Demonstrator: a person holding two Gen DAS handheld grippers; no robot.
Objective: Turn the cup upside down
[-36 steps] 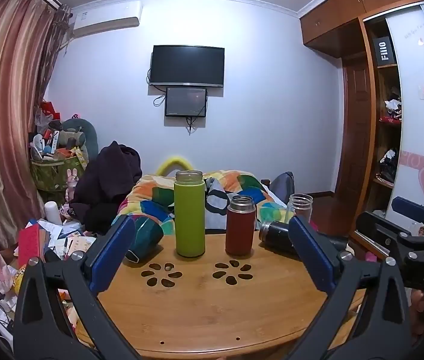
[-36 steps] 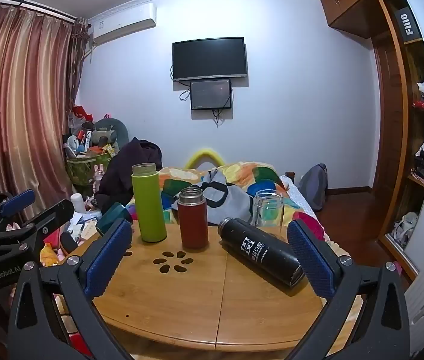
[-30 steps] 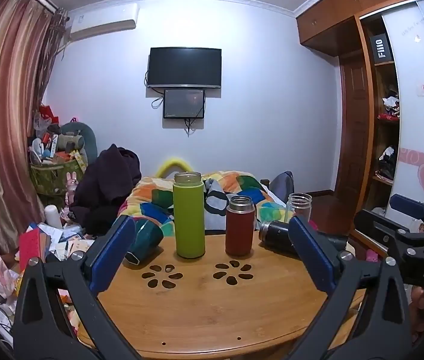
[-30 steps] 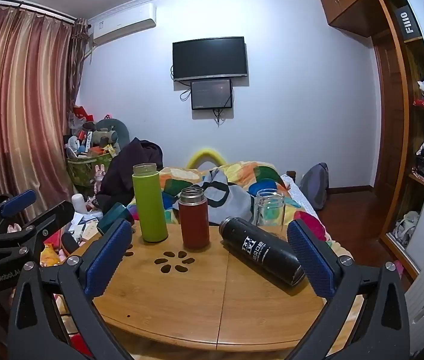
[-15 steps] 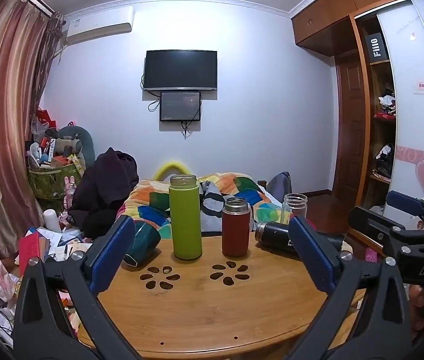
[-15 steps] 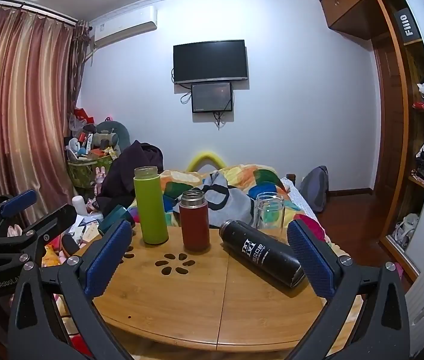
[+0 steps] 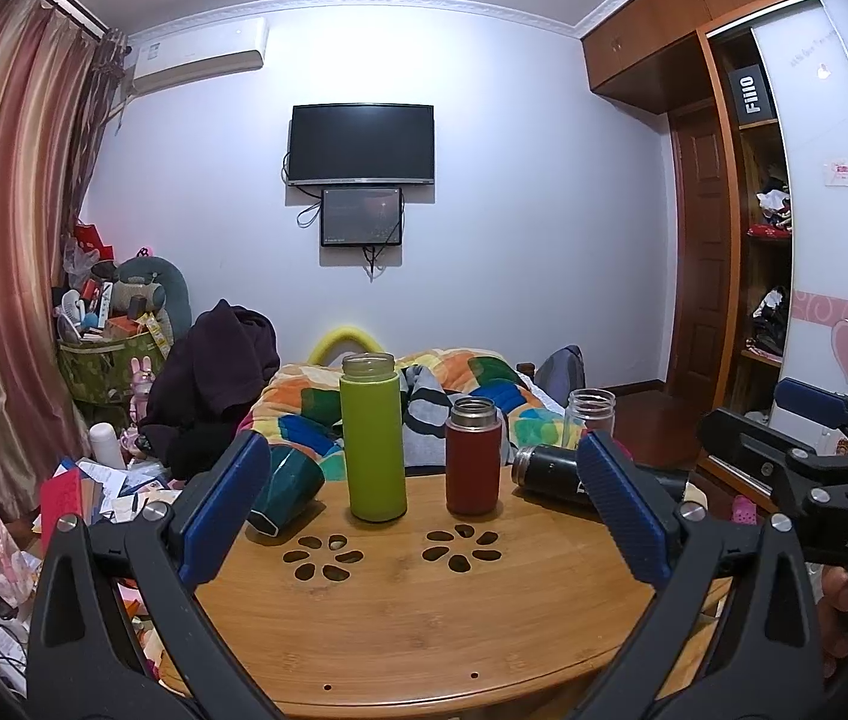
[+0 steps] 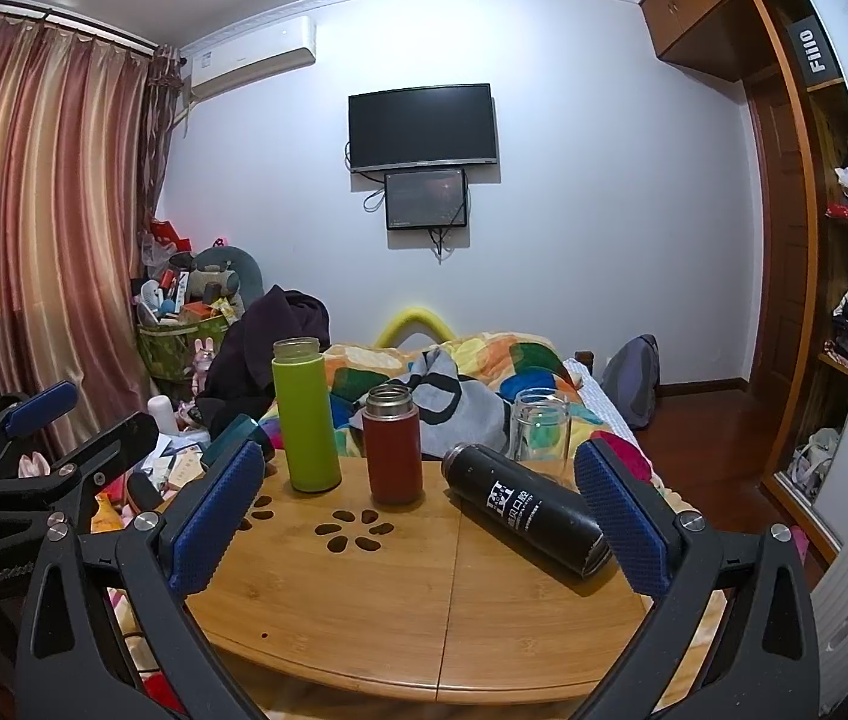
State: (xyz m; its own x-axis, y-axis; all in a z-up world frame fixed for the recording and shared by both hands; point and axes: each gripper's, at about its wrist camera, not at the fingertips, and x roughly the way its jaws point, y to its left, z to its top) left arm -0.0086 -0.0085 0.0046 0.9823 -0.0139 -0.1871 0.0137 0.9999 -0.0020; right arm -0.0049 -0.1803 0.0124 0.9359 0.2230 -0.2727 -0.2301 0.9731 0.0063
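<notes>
My left gripper (image 7: 424,507) and right gripper (image 8: 418,510) gaping wide, empty, over the wooden table (image 7: 424,612), green cup (image 7: 374,438) upright at frame centre, black bottle (image 8: 523,507) on its side lower right.

"Fiiio" on wardrobe box (image 7: 751,95); "DAS" on right hand-held gripper (image 7: 814,468).

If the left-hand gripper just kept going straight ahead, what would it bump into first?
Probably the red flask or the green bottle. Both stand upright near the middle of the left gripper's open gap, on the wooden table. The red one looks slightly closer to dead centre, though depth is hard to judge.
</notes>
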